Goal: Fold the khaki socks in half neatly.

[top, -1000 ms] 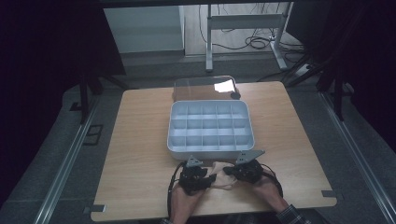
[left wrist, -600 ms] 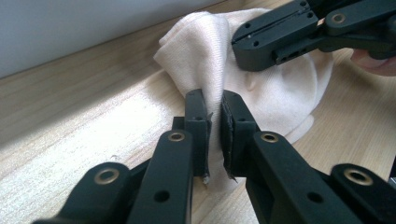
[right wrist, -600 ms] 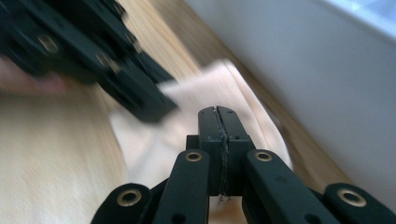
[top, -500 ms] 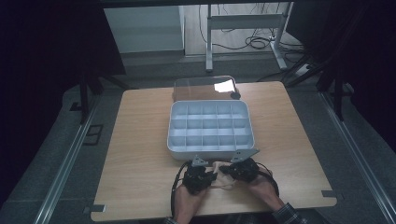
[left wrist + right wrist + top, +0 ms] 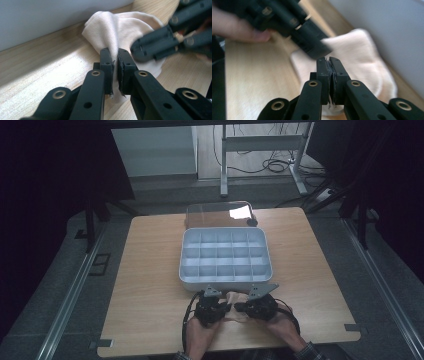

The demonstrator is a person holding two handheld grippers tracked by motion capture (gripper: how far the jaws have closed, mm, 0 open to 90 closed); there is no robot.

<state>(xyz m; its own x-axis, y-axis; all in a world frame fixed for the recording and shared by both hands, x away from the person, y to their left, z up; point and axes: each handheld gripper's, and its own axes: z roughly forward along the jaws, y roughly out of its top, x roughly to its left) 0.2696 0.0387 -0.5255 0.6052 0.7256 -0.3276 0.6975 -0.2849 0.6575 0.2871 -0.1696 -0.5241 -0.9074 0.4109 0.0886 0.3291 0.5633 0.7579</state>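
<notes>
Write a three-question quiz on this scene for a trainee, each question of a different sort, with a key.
1. True or false: the left gripper is shut on the cream cloth.
2. Which side of the compartment tray does the cloth lie on? A) the side nearest the person B) the far side C) inside it
3. Fill in: beyond the tray's far edge lies a clear ____.

Key
1. True: its jaws pinch a fold of cloth.
2. A
3. lid
</notes>
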